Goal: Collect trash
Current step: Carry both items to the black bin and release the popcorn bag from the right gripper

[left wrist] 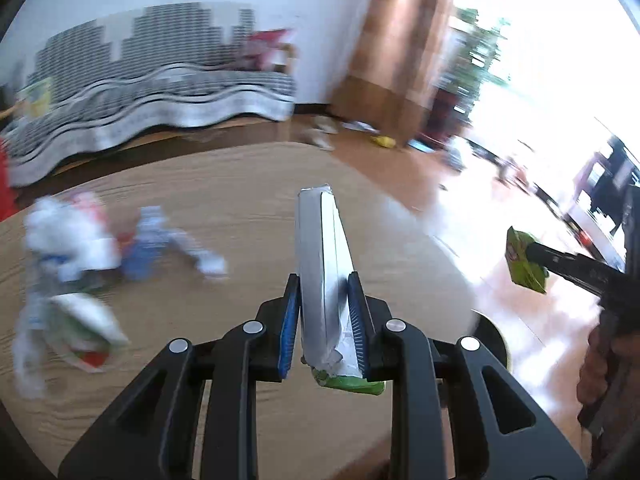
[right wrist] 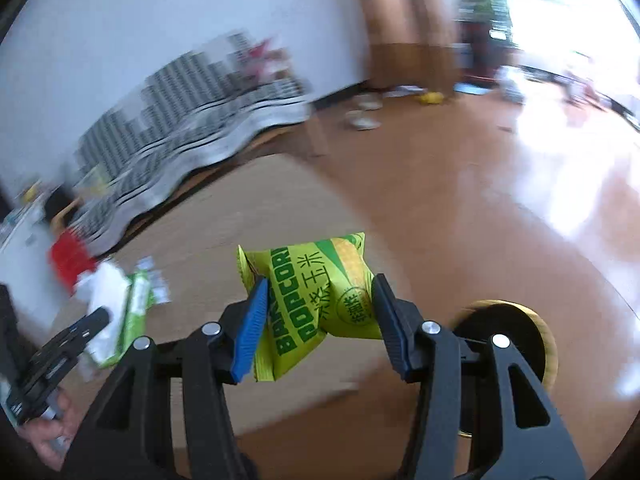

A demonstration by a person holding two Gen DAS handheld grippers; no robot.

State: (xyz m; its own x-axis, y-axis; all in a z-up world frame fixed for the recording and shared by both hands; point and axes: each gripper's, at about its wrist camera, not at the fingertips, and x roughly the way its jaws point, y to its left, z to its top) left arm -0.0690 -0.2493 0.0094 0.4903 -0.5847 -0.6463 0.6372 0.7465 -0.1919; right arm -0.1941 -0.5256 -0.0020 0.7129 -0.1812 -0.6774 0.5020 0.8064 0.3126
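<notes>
Both grippers loaded: left gripper (left wrist: 325, 320) clamps a silver wrapper (left wrist: 322, 264), right gripper (right wrist: 318, 320) a popcorn bag (right wrist: 316, 304); more litter (left wrist: 80, 256) left on table (left wrist: 240, 184).

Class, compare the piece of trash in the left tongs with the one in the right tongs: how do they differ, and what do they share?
The left tongs pinch a flattened silver wrapper; the right tongs pinch a puffy green popcorn bag. The silver wrapper shows its foil inside; the green popcorn bag shows its printed outside. Both are snack packaging, gripped and held above the wooden table.
</notes>
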